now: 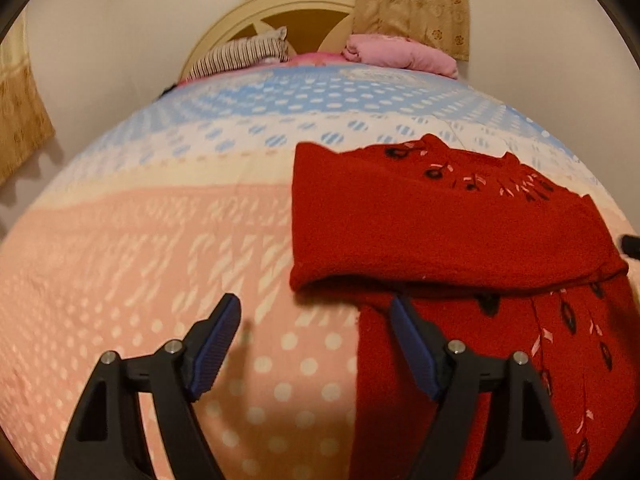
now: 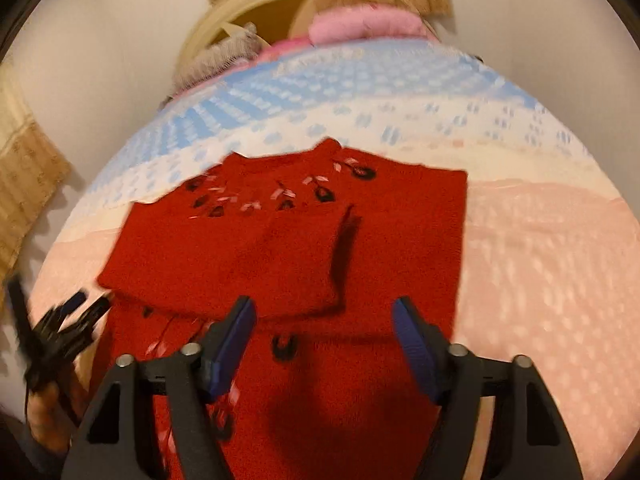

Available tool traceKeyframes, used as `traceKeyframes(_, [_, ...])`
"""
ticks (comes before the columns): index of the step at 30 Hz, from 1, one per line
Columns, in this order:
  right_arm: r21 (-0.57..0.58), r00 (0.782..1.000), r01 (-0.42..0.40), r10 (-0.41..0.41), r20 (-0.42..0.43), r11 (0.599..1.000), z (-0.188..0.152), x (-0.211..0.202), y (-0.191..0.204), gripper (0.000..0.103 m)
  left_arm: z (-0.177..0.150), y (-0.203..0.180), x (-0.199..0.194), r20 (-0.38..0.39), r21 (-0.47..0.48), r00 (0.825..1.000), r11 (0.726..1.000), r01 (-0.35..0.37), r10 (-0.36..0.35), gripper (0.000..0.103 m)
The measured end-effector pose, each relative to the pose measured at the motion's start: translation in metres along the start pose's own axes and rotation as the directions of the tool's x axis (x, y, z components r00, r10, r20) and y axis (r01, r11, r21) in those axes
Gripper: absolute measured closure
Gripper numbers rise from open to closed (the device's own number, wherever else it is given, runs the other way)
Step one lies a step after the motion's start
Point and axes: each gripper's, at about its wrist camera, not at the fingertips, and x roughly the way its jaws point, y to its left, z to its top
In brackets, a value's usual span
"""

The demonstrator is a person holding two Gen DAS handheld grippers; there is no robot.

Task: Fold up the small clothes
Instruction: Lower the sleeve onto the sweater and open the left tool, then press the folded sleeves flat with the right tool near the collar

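A small red knitted sweater with black and pink embroidery lies flat on the bedspread, its sleeves folded across the chest. My left gripper is open and empty, hovering just off the sweater's left edge, its right finger over the lower hem part. In the right wrist view the sweater fills the middle. My right gripper is open and empty above the sweater's lower body. The left gripper shows blurred at the far left in that view, by the sweater's left side.
The bedspread is pink near me and blue with white dots farther away. A striped pillow and a pink pillow lie against the cream headboard. Beige curtains hang behind, and white walls flank the bed.
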Motion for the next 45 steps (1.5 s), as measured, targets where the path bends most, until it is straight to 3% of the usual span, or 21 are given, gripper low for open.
traceKeyframes(2, [0.014,0.999,0.006,-0.005,-0.048,1.0,0.005,0.023,-0.001,0.051,-0.001,0.003,0.0,-0.002,-0.021,1.0,1.0,0.011,-0.011,0.023])
traceKeyframes(4, [0.027,0.997,0.008,-0.005,-0.083,1.0,0.006,0.04,-0.001,0.071,-0.004,0.005,0.003,-0.005,-0.027,1.0,0.999,0.026,-0.026,0.023])
traceKeyframes(5, [0.009,0.998,0.008,-0.007,-0.066,1.0,0.007,0.039,0.001,0.095,-0.004,0.006,0.004,-0.009,-0.029,1.0,0.999,0.03,-0.03,0.023])
traceKeyframes(15, [-0.072,0.986,0.09,-0.079,0.147,0.993,0.013,-0.033,0.002,0.095,-0.006,0.01,0.006,-0.028,-0.056,0.998,0.997,0.051,-0.053,0.022])
traceKeyframes(19, [-0.034,0.986,0.135,-0.131,0.103,0.99,0.007,-0.02,-0.022,0.095,-0.006,0.01,0.006,-0.029,-0.044,0.999,0.998,0.043,-0.044,0.022])
traceKeyframes(22, [-0.032,0.989,0.15,-0.149,0.024,0.988,-0.005,0.003,-0.035,0.093,-0.003,0.009,0.0,-0.012,-0.036,0.999,0.999,0.036,-0.036,0.022])
traceKeyframes(24, [-0.018,0.982,0.182,-0.18,0.054,0.983,-0.009,0.0,-0.041,0.067,0.003,0.009,-0.009,0.016,-0.032,0.999,0.999,0.028,-0.027,0.022])
traceKeyframes(25, [-0.009,0.979,0.196,-0.195,0.064,0.981,-0.009,-0.003,-0.044,0.064,0.007,0.009,-0.012,0.03,-0.031,0.999,0.999,0.026,-0.025,0.022])
traceKeyframes(27, [0.021,0.974,0.206,-0.208,0.096,0.978,-0.006,-0.016,-0.046,0.063,0.02,0.009,-0.02,0.071,-0.031,0.997,0.999,0.02,-0.018,0.022])
traceKeyframes(29, [-0.003,0.966,0.218,-0.215,0.143,0.976,-0.002,-0.027,-0.037,0.063,0.031,0.007,-0.022,0.094,-0.032,0.995,0.999,0.017,-0.014,0.011])
traceKeyframes(31, [-0.042,0.967,0.201,-0.192,0.168,0.979,0.001,-0.031,-0.024,0.063,0.041,0.0,-0.019,0.111,-0.025,0.994,1.0,0.01,-0.007,0.008])
traceKeyframes(34, [-0.096,0.985,0.12,-0.106,0.14,0.988,0.005,-0.024,-0.005,0.063,0.052,-0.017,-0.007,0.085,0.018,0.996,0.999,0.032,-0.034,0.008])
traceKeyframes(37, [-0.106,0.994,0.059,-0.049,0.094,0.993,0.007,-0.004,0.003,0.063,0.053,-0.03,0.016,0.055,0.06,0.998,0.997,-0.039,0.035,0.008])
traceKeyframes(40, [-0.094,0.995,0.086,-0.081,0.052,0.992,0.005,0.017,-0.001,0.063,0.046,-0.024,0.045,-0.038,0.056,0.996,0.995,-0.081,0.084,0.008])
traceKeyframes(45, [-0.093,0.996,0.083,-0.08,0.045,0.992,-0.007,0.024,-0.013,0.064,0.038,-0.007,0.055,-0.073,0.024,0.995,0.997,-0.07,0.072,0.004])
